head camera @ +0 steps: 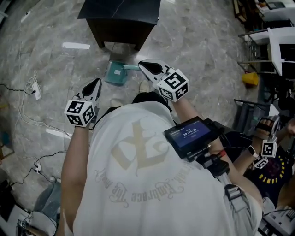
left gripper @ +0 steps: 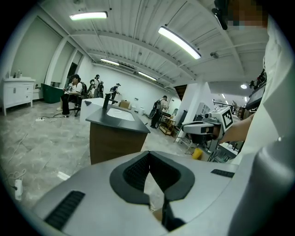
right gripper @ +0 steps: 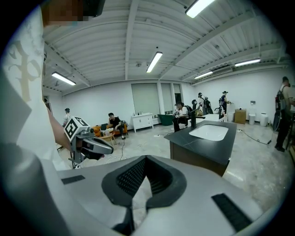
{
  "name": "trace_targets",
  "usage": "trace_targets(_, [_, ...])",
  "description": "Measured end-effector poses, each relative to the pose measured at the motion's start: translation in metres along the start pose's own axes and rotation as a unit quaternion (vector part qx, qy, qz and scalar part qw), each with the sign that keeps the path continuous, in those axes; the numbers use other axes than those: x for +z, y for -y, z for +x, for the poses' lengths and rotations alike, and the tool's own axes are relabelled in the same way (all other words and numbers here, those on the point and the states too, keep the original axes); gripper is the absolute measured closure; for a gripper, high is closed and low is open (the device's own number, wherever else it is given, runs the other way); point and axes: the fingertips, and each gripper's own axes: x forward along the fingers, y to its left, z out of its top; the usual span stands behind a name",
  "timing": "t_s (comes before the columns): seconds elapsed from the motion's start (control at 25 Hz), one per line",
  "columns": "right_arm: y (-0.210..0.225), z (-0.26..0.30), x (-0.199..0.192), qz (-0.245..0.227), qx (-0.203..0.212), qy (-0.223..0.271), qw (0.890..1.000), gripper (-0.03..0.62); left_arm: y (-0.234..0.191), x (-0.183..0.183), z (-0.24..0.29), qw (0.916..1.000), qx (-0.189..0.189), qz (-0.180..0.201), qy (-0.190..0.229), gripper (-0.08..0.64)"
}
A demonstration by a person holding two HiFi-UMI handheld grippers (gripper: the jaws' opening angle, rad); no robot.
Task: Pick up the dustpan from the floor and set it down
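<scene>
There is one dustpan (head camera: 115,73). There are two grippers, the left gripper (head camera: 97,81) and the right gripper (head camera: 140,63), each with one marker cube. One dark table (head camera: 106,11) has one sink (right gripper: 209,131). The floor carries two white strips: a far strip (head camera: 76,45) and a near strip (head camera: 57,133). There is one screen (head camera: 190,132) and one yellow thing (head camera: 251,78).

Bright, even light comes from ceiling strips (left gripper: 179,42) above the dark counter (left gripper: 115,123); shadows beside it are soft. My gripper views bulge, darkening at the corners.
</scene>
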Motion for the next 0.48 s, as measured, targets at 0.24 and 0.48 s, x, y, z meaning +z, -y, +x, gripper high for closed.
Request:
trace_targets(0.24, [0.002,-0.0009,0.0007,0.003,-0.005,0.001,1.0,0.577,0.0007,0.0035,0.004,0.9999,-0.008,0.006,-0.004,0.549])
trace_targets(0.48, [0.0031,0.0005,0.0013,0.003,-0.006,0.002,1.0,0.577,-0.0004,0.0028,0.005,0.9999,-0.009,0.008,-0.006,0.549])
